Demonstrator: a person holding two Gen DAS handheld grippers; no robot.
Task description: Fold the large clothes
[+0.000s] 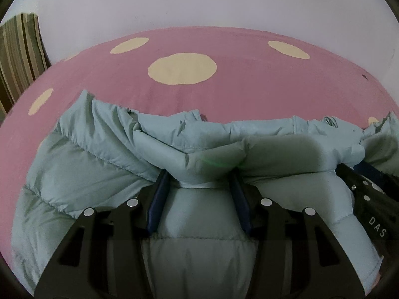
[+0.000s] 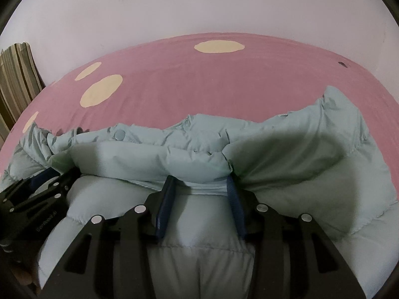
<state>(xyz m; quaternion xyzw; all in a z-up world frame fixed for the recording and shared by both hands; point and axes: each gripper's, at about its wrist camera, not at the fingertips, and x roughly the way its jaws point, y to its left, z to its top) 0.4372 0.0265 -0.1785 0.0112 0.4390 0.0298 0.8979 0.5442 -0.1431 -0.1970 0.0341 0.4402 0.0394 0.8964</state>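
Black left tongs (image 1: 199, 182) with blue pads sit wide apart over a bunched edge of the puffy pale-blue quilted jacket (image 1: 104, 154), not clenched on it, as if ready to pinch a fold line. Beside them the right tongs (image 2: 199, 186) stand likewise parted over the same edge, the jacket lying on the pink bed sheet with cream dots (image 2: 199, 79).
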